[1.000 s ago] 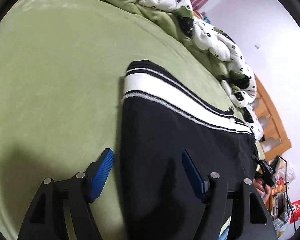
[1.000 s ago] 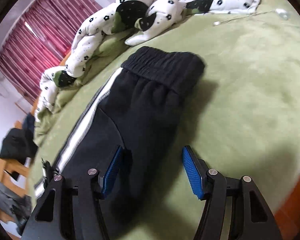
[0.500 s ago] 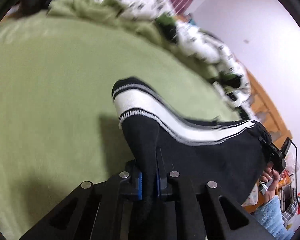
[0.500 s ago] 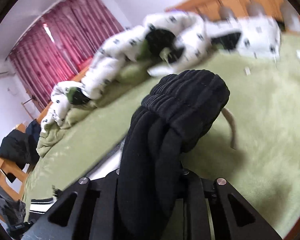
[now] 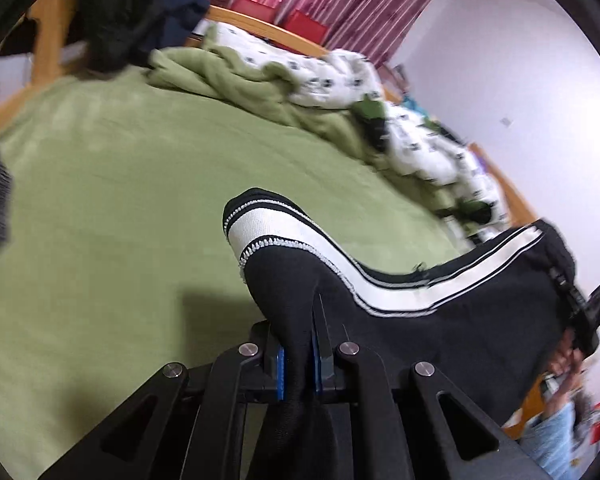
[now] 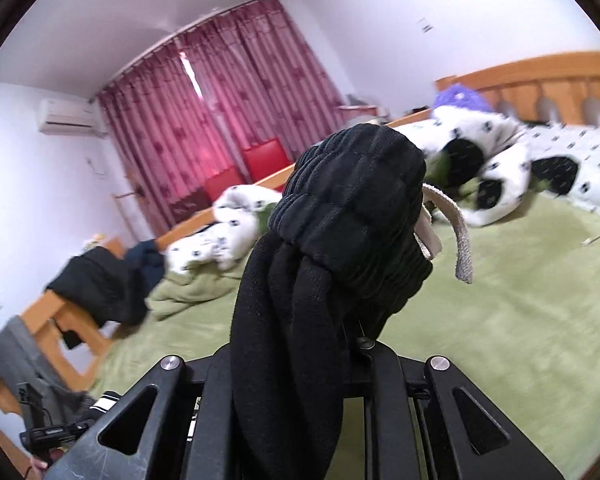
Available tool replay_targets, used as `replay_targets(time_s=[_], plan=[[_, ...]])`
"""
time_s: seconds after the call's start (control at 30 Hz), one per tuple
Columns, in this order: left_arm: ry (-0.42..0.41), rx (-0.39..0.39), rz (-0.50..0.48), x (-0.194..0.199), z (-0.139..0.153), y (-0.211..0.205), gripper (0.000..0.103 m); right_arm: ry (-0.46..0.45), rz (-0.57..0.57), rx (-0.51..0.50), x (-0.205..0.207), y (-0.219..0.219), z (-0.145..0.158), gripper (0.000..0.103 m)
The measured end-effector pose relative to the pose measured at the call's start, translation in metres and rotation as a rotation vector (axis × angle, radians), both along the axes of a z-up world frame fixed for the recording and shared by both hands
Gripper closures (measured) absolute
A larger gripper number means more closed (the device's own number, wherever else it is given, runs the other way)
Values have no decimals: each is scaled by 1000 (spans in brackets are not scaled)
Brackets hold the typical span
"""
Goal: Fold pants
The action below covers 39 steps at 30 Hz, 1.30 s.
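While both ends are pinched, the black pants [image 5: 440,320] hang lifted above the green bed [image 5: 120,208], stretched between the two tools. At the leg end, the left hand-held gripper [image 5: 298,364] has its blue pads pressed together on the black fabric just below the cuff [image 5: 260,228], whose white band and thin stripes run along the side seam toward the far end. At the waist end, the right hand-held gripper [image 6: 320,364] is clamped on bunched cloth beneath the ribbed waistband [image 6: 352,200]; its pads are hidden by the fabric. A pale drawstring [image 6: 456,240] dangles from the waistband's right side. Beyond the pants, a white spotted quilt [image 6: 500,152] with green lining lies rumpled along the bed's far edge. A wooden headboard [image 6: 540,84] closes the bed's right end, and dark clothes [image 6: 100,284] drape over the wooden frame at the left corner. Red curtains [image 6: 220,100] hang behind.
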<state>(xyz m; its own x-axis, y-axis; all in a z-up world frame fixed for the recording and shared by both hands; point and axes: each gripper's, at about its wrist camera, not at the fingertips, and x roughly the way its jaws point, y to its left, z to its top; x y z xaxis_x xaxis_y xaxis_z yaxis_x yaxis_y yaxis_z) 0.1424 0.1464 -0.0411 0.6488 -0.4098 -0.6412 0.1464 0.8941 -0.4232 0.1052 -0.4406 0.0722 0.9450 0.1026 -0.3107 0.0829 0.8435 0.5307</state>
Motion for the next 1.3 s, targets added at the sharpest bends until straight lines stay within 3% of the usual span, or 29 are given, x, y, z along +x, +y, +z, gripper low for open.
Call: replay_targets(time_s=[0.1,0.2,0.27,0.3,0.37,0.43,0.5,0.63,0.7,0.8,0.9,0.97,1.03,1.1,1.17,1.3], plan=[[39,79,29,8,-31,31,93,74,36,21,17,15,-49,86],[134,70,39,17,-76,50,91,206,24,-3,28,18,-108,86],[160,75,52,16,-100,59,82,324,-15,-25,30,9,-151,85],[162,78,60,14,-106,63,76,368,-23,24,27,-2,-170,82],[149,120,92,7,-104,66,74,422,13,144,19,-18,-195,78],[110,187,100,-4,-91,64,75,455,33,163,9,-24,-202,70],[83,213,85,-13,-77,60,74,485,-15,56,-12,-21,-192,57],[23,166,13,-37,-60,44,49,462,-63,-98,-51,-7,-168,52],[24,142,-29,-48,-67,33,49,414,-91,-137,-65,1,-160,52],[102,160,-59,-60,-102,13,50,392,-47,-125,-69,18,-157,52],[31,235,-41,-84,-111,5,50,392,-3,-152,-70,44,-161,52],[22,172,-47,-96,-102,14,47,432,27,-197,-62,65,-168,52],[38,23,-47,-109,-97,33,46,519,31,-243,-50,79,-182,51],[39,-60,2,-124,-99,51,46,578,19,-284,-42,86,-190,51],[33,-110,63,-140,-107,67,43,586,20,-311,-40,91,-184,51],[52,-227,145,-155,-133,91,42,562,37,-268,-48,89,-159,51]])
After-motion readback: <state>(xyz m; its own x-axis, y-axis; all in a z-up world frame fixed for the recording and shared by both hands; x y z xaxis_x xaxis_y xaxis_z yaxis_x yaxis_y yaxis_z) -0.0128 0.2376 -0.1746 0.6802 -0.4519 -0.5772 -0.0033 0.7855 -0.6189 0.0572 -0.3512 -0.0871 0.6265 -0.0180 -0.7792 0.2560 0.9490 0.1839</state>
